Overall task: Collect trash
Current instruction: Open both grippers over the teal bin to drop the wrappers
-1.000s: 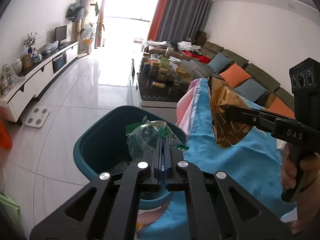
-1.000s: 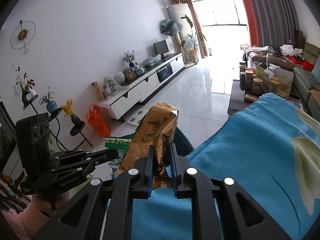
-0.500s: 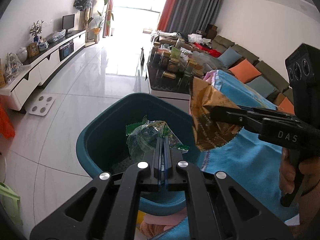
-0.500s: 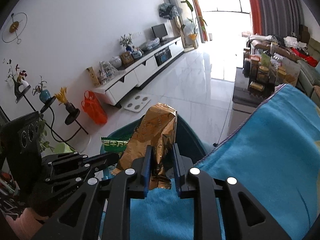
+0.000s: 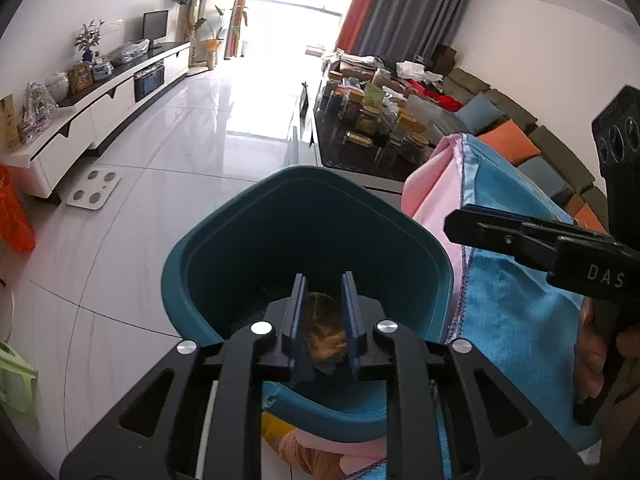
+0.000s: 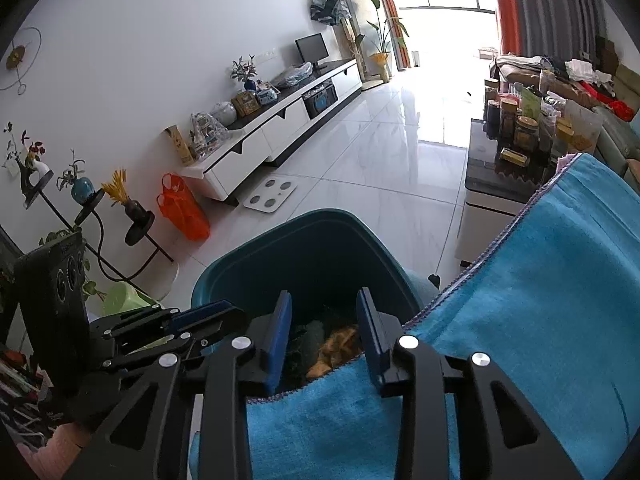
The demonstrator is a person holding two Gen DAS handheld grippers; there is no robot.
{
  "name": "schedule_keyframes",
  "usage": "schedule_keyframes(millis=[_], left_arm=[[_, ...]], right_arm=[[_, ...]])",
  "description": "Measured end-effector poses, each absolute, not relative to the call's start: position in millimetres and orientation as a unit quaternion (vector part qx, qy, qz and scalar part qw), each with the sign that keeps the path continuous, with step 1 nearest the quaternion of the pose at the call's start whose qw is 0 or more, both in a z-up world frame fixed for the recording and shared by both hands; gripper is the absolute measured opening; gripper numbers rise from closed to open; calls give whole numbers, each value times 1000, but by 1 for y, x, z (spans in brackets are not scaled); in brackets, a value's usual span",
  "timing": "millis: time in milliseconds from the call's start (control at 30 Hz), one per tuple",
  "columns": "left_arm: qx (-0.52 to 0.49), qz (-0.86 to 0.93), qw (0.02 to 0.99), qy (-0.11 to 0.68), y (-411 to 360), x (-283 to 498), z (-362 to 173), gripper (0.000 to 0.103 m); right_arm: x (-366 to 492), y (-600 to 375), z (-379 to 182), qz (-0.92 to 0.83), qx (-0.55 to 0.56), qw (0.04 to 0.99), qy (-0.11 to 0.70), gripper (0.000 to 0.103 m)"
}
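Left tongs (image 5: 323, 284): jaws parted a little, gripping nothing, poised over the bin's mouth.
Right tongs (image 6: 323, 302): jaws spread wide, empty, above the bin's near rim and the cloth's edge.
Trash (image 6: 338, 346): gold wrapper lying down inside the bin, beside something darker I can't make out.
Bin (image 5: 224, 236): teal, standing on the floor, touching the cloth.
Cloth (image 6: 540, 280): blue, draped to the right of the bin.
Floor (image 5: 180, 136): pale glossy tiles.
TV bench (image 6: 276, 128): white, along the far wall.
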State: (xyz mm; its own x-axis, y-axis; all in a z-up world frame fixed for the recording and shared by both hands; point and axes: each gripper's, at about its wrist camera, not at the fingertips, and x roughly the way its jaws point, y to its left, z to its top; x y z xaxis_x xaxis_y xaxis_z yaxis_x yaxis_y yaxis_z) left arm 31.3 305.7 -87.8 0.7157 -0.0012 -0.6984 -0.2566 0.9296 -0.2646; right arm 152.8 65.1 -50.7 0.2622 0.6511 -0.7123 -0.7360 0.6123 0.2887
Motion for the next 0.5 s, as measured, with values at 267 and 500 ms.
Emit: schedule_keyframes(millis=[267,500], left_arm=[[-156,52,932,323,284,11,-61,49],[-114,-32,953,279,226,2,-27,63]], right_arm=[[141,32,-34,449,-37,802,393,40],[119,-38,-13,438,-20,828,350,49]])
